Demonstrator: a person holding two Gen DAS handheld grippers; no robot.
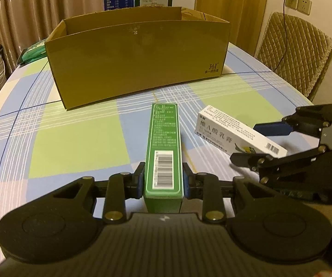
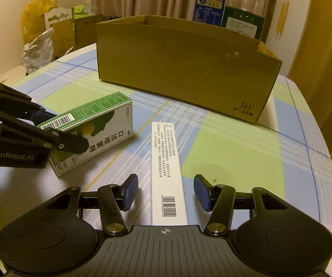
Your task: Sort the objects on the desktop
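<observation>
My left gripper (image 1: 163,180) is shut on a green box (image 1: 163,147) with a barcode, its pads pressed to both long sides near its near end. The same green box (image 2: 92,129) shows in the right wrist view with the left gripper (image 2: 57,127) on it. My right gripper (image 2: 164,192) is open around a long white box (image 2: 166,166) that lies on the table, pads apart from its sides. In the left wrist view the white box (image 1: 233,131) lies right of the green one, with the right gripper (image 1: 246,143) around it.
An open brown cardboard box (image 1: 138,55) stands behind both items, also in the right wrist view (image 2: 184,69). The checked tablecloth (image 1: 78,143) covers a round table. Cartons stand behind the cardboard box. A padded chair (image 1: 295,50) is at the right. Bags sit far left (image 2: 38,46).
</observation>
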